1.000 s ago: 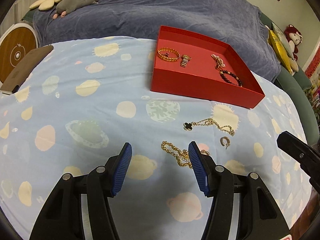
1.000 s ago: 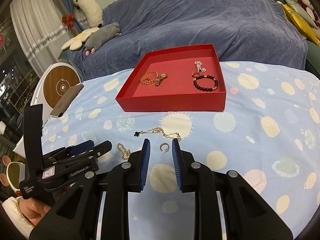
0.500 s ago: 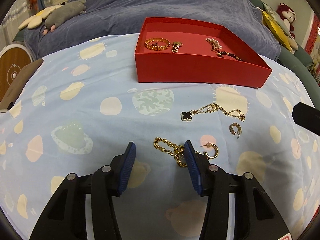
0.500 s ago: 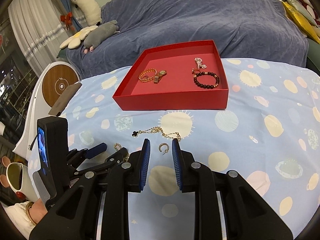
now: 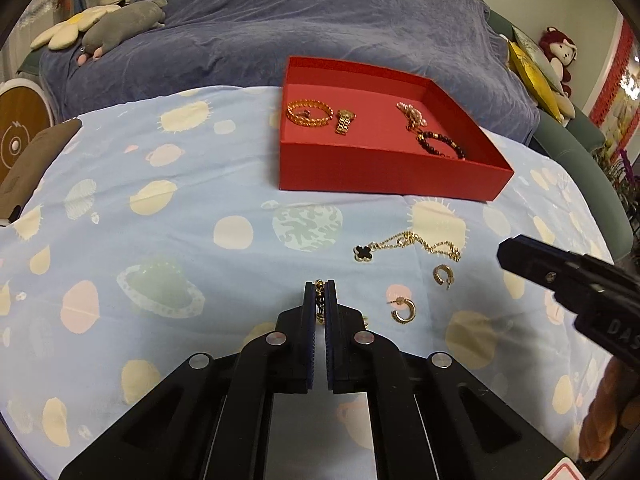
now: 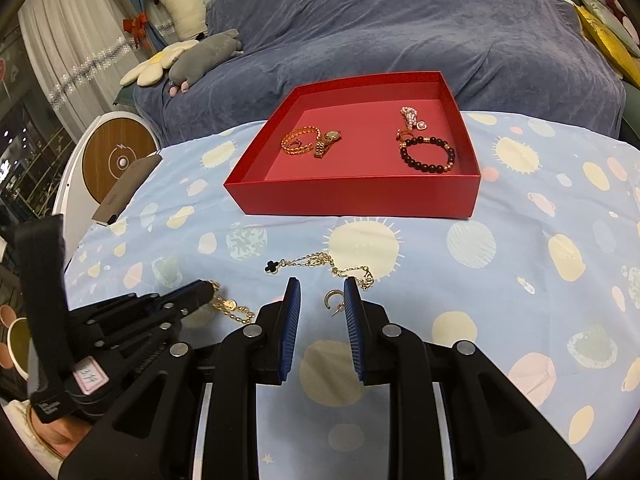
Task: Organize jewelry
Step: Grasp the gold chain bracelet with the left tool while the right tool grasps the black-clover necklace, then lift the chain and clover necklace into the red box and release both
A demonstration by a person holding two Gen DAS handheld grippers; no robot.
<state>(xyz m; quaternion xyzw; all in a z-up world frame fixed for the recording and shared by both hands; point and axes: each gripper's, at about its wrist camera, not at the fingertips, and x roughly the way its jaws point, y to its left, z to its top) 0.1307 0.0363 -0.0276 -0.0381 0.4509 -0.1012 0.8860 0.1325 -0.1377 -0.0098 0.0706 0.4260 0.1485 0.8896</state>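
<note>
My left gripper (image 5: 319, 289) is shut on a gold chain bracelet (image 6: 232, 306) that lies on the blue planet-print cloth; in the right wrist view the chain trails right from its tips. My right gripper (image 6: 321, 298) is open, its blue pads on either side of a small gold hoop earring (image 6: 332, 301). A second hoop earring (image 5: 404, 310) and a clover-pendant gold chain (image 5: 404, 243) lie nearby. The red tray (image 5: 384, 172) behind holds a gold bracelet (image 5: 310, 112), a gold watch (image 5: 344, 120), a dark bead bracelet (image 5: 440, 145) and a pearl piece (image 5: 412, 114).
A sofa under a dark blue blanket (image 6: 400, 32) stands behind the table with plush toys (image 6: 188, 56) on it. A brown case (image 6: 126, 186) lies at the table's left edge, beside a round wooden device (image 6: 116, 156). My right gripper's body (image 5: 572, 280) shows at the right of the left wrist view.
My left gripper has closed from wide open onto the gold chain bracelet. My right gripper has stayed open around the hoop earring and moved slightly closer.
</note>
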